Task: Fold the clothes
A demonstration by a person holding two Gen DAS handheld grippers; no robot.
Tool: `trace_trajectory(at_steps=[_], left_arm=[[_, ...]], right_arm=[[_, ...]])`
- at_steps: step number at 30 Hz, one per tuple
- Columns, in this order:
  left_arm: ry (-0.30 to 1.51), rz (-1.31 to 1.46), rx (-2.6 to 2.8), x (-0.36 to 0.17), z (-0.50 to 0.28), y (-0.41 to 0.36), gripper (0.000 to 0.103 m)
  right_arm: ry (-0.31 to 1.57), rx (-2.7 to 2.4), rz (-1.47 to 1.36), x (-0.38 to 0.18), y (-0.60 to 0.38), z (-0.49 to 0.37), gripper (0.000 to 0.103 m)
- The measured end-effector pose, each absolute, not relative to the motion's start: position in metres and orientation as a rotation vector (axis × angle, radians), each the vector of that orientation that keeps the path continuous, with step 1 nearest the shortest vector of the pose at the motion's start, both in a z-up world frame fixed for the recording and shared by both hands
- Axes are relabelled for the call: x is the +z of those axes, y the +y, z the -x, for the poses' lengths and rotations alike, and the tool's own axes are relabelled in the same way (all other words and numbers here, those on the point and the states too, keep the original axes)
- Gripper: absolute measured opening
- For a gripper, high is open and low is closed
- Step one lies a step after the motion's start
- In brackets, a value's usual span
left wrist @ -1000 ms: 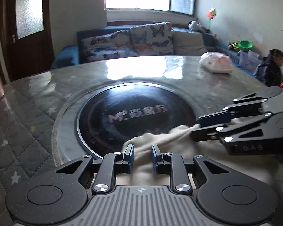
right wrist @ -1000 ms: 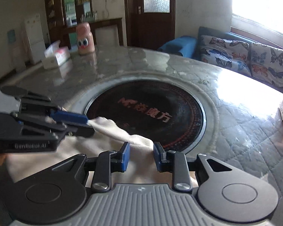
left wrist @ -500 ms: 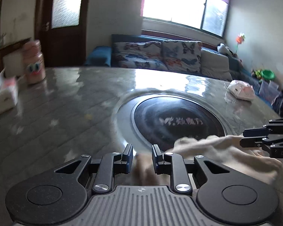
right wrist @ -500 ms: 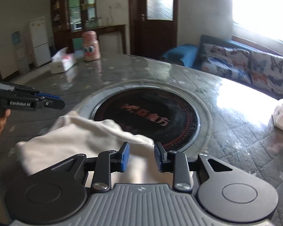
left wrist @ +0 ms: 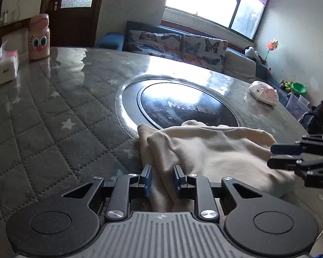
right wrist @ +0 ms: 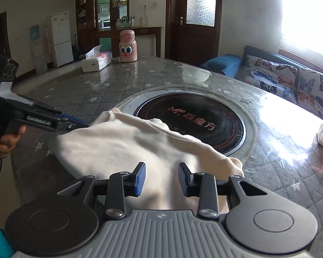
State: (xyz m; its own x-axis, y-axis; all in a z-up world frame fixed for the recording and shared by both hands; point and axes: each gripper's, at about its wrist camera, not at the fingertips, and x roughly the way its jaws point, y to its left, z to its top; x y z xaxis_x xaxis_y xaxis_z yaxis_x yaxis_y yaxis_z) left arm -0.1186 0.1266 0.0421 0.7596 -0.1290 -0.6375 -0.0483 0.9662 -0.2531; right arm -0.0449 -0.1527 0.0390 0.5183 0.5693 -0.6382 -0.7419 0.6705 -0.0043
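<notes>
Tissues in a white box (left wrist: 2,69) sit at the far left of the round quilted table (left wrist: 53,111), beside a pink bottle (left wrist: 39,37) with cartoon eyes. Nearer, the left gripper (left wrist: 161,177) has its jaws spread with a fold of the cream garment (left wrist: 215,150) lying between them. That garment is bunched at the near table edge, overlapping the dark glass disc (left wrist: 183,103). At the right, the right gripper (right wrist: 160,179) is spread wide over the cloth, pinching nothing. A plastic bag (left wrist: 262,92) rests farther right.
</notes>
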Motion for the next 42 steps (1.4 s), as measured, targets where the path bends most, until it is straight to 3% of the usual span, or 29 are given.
trace_trajectory(at_steps=[7,18,24,29,42], left_arm=[[0.693,0.228,-0.050,0.041,0.117,0.121,0.021],[0.654,-0.051,0.032,0.042,0.123,0.086,0.020],[0.680,0.066,-0.010,0.041,0.114,0.102,0.017],[0.639,-0.024,-0.033,0.044,0.115,0.096,0.004],[0.596,-0.315,0.082,0.031,0.120,0.072,0.003]], right_arm=[[0.661,0.798,0.295,0.031,-0.152,0.045,0.034],[0.667,0.796,0.292,0.027,-0.154,0.044,0.035],[0.670,0.796,0.287,0.026,-0.155,0.044,0.035],[0.672,0.794,0.288,0.025,-0.156,0.044,0.037],[0.679,0.782,0.295,0.020,-0.163,0.046,0.039]])
